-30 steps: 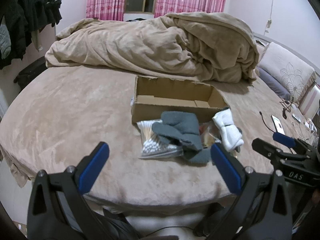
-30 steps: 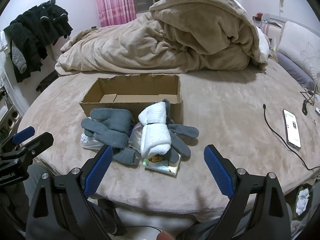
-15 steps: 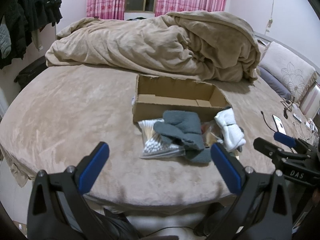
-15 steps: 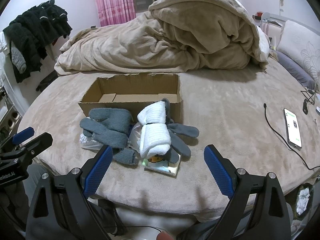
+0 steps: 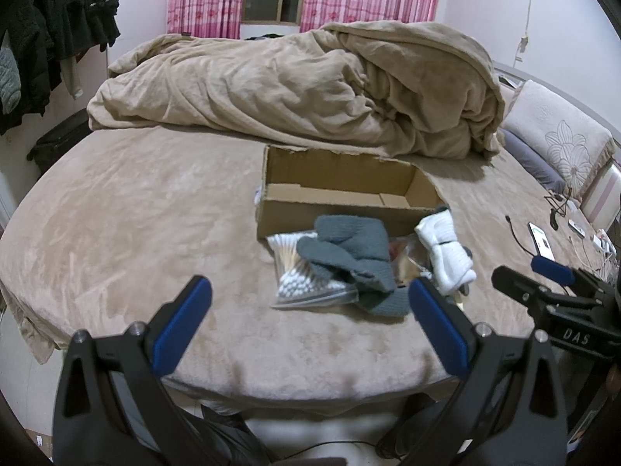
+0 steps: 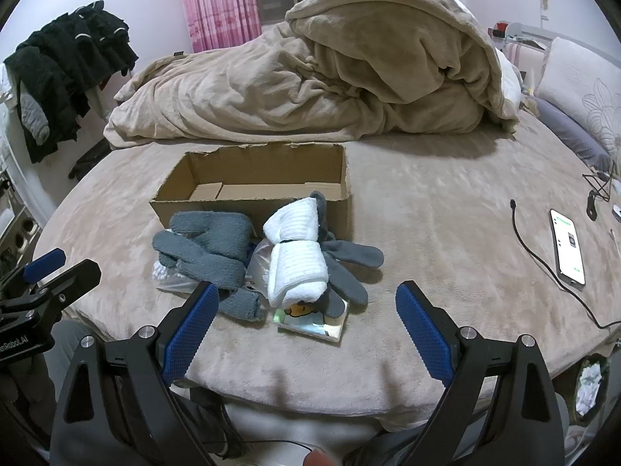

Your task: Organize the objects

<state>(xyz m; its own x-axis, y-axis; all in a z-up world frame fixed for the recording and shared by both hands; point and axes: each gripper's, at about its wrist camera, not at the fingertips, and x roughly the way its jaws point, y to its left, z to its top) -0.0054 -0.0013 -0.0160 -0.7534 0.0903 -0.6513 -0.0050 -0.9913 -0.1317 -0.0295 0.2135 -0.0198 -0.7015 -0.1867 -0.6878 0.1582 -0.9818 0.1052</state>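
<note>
Presently, left gripper: spread wide apart, holding nothing and touching nothing; it hangs just off the near edge of the bed, aimed at the pile.
Right gripper: likewise wide apart and empty, poised over the bed's near edge with the pile framed between its fingers.
Why held so: both look set for a first pick, a judgement from the wide spread and the straight-on aim; neither has reached any item yet.
White socks: a rolled bundle lying on top of the heap, the easiest thing to take first, and nearest the right gripper.
Grey gloves: one draped on the left of the heap over the bag, another spread under and to the right of the socks.
Bag of cotton swabs: clear plastic, flat on the bed, partly covered by a glove, nearest the left gripper.
Small flat packet: shiny, with a yellow cartoon print, pinned under the socks and glove.
Cardboard box: open-topped and nothing inside it, touching the back of the pile, so likely the place where the things are meant to go.
Bed: tan cover carrying everything; a heaped blanket lies behind the box, a phone and cable well off to the right.
</note>
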